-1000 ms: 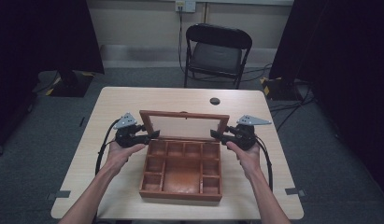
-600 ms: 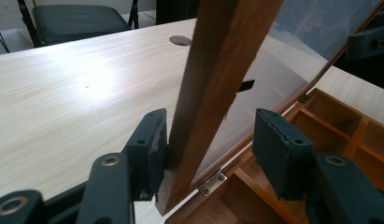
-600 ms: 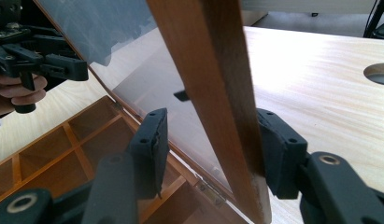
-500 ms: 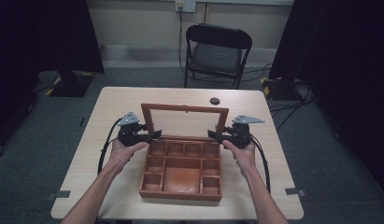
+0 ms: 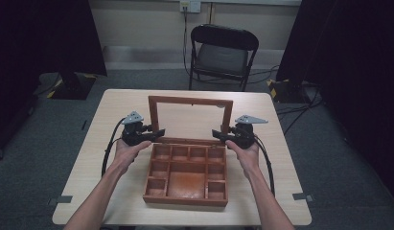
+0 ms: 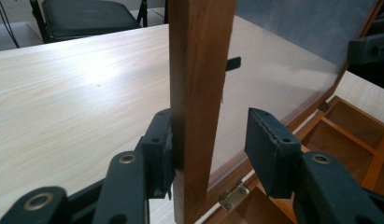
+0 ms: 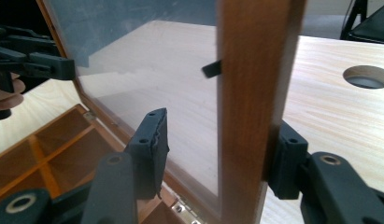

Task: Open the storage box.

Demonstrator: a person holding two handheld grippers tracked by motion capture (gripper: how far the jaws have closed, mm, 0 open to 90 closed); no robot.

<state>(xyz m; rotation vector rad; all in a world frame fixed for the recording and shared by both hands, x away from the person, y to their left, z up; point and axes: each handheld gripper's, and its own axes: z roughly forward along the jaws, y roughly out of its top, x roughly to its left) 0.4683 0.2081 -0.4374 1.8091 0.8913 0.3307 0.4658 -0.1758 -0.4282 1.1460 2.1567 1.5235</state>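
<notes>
A wooden box [image 5: 185,200] with several compartments sits at mid-table, its glass-paned lid [image 5: 190,101] standing up from the rear hinges. My left gripper [image 5: 158,132] is open astride the lid's left side rail [image 6: 196,70]. Its outer pad [image 6: 164,144] touches the wood, and the inner pad stands off the glass. My right gripper [image 5: 218,134] is open around the right side rail [image 7: 252,70] in the same way. Its outer pad [image 7: 285,149] is against the frame. In the gripper views, my left gripper [image 6: 213,135] and right gripper [image 7: 220,144] both straddle the frame low down, near the brass hinge [image 6: 231,196].
A black folding chair [image 5: 223,52] stands beyond the table's far edge. A round cable hole [image 7: 367,77] lies in the tabletop behind the lid. Cables trail from both grippers toward me. Bare tabletop [image 5: 113,105] flanks the box on both sides.
The lid has swung further open, its top rail moving away from me. Both grippers have stayed at its side rails and shifted slightly with it.
</notes>
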